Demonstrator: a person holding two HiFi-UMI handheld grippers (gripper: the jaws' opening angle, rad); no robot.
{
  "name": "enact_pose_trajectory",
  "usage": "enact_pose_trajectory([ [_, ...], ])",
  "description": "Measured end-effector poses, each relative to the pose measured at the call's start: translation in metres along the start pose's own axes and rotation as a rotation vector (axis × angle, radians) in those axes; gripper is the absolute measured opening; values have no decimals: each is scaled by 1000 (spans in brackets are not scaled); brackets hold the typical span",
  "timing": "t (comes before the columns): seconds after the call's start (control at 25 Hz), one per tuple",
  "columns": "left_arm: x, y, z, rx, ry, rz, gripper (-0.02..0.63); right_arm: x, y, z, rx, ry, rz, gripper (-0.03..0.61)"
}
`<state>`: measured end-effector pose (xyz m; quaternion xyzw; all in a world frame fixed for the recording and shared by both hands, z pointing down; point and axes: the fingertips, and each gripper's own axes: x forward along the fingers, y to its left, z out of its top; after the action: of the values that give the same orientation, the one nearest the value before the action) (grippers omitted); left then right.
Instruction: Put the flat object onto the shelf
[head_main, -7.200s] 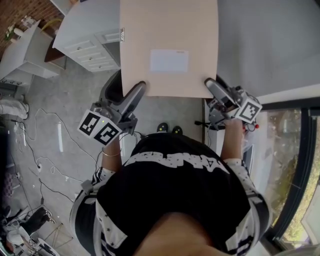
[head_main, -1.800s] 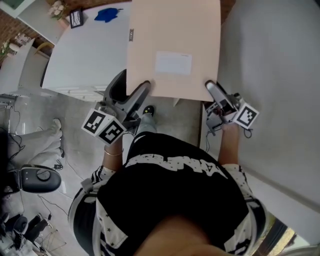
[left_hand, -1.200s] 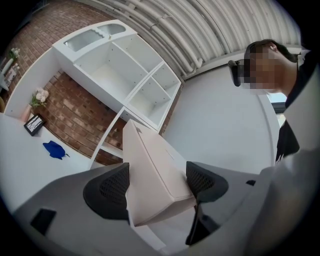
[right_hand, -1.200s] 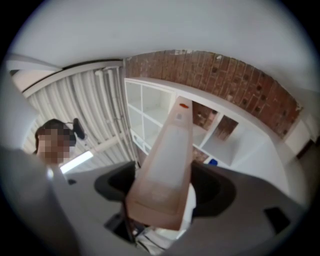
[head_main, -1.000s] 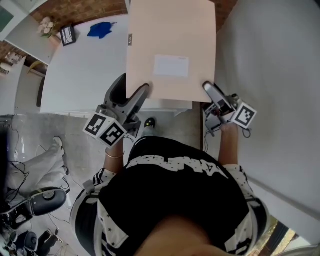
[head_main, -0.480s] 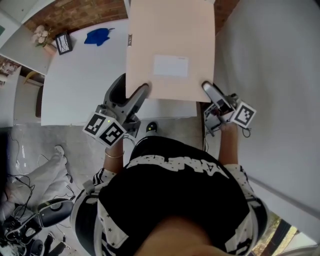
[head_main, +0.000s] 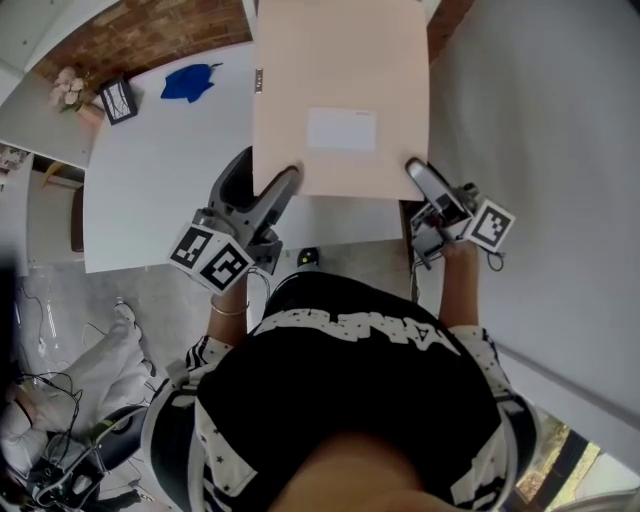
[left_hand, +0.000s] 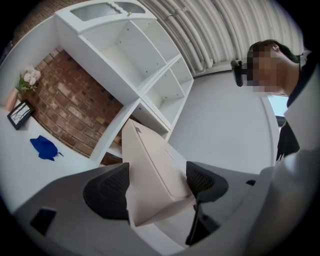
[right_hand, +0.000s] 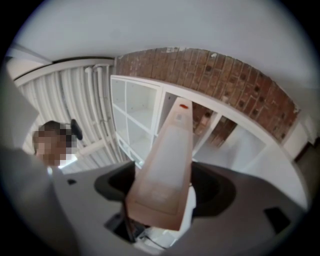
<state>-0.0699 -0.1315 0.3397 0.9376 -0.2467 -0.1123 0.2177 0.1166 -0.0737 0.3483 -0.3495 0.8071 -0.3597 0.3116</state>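
Jaws of left gripper (left_hand: 155, 189) and right gripper (right_hand: 165, 187) clamp the flat box (head_main: 340, 70) before shelf (left_hand: 131, 97).

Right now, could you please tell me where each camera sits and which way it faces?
Head view: on the head, facing steeply down at the flat box; torso, left gripper, right gripper show.
Left gripper view: on that gripper, facing the shelf; its jaws clamp the box.
Right gripper view: likewise, jaws on the box.
Shared: box everywhere; shelf in both gripper views.
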Motion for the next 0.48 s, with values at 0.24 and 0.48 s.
enact_pose_trajectory([
  [0.24, 4, 3, -2, -1, 12, -26, 365, -3, -4, -2, 5, -29, -14, 357],
  [0.48, 4, 4, 0, -12, 20, -51, 365, -4, 1, -3, 4, -63, -29, 357],
])
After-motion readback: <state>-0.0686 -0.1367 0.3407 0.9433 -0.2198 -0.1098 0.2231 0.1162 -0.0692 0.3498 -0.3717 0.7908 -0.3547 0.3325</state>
